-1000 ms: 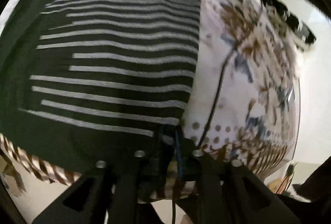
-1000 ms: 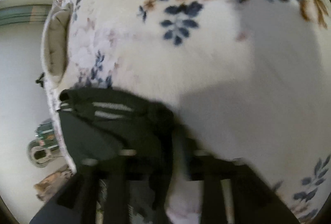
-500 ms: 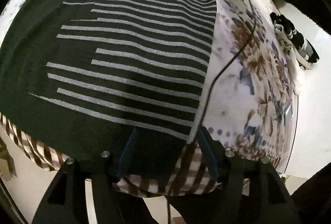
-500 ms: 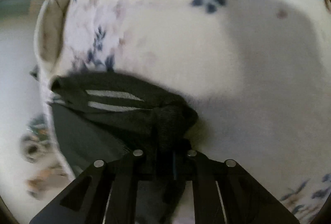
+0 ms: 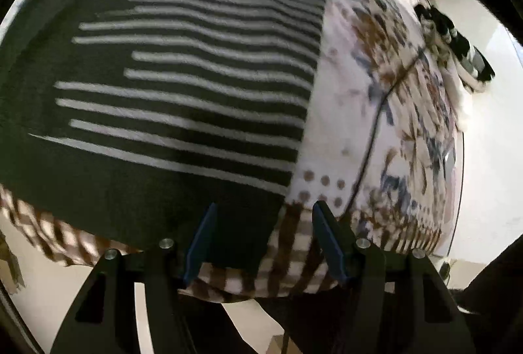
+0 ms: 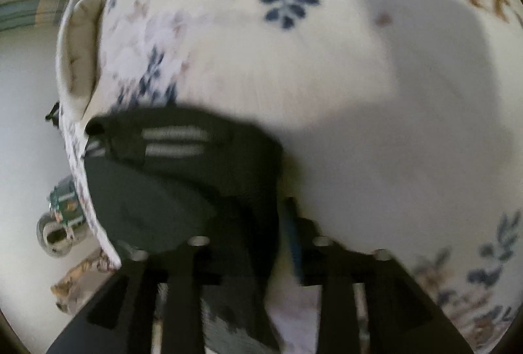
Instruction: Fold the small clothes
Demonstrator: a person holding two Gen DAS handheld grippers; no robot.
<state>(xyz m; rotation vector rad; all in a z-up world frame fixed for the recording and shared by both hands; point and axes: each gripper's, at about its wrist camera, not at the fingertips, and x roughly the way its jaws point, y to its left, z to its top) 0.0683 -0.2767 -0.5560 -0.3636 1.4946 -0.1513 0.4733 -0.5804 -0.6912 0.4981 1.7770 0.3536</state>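
In the left wrist view, your left gripper point(image 5: 263, 239) sits low at the bottom centre of the frame, pointing up across the bench point(image 5: 385, 112), which carries a floral cloth. Its jaws are spread, with the near hem corner of one dark striped garment point(image 5: 183, 85) lying between them, not pinched. The garment lies flat, filling the left and centre of the frame. One thin black cable point(image 5: 376, 125) runs across the cloth at the right.

In the right wrist view, your right gripper point(image 6: 258, 239) reaches in from the bottom centre. Blur hides much, but its jaws look parted around a bunched fold of the same garment point(image 6: 183, 164) at lower left, near the bench edge.
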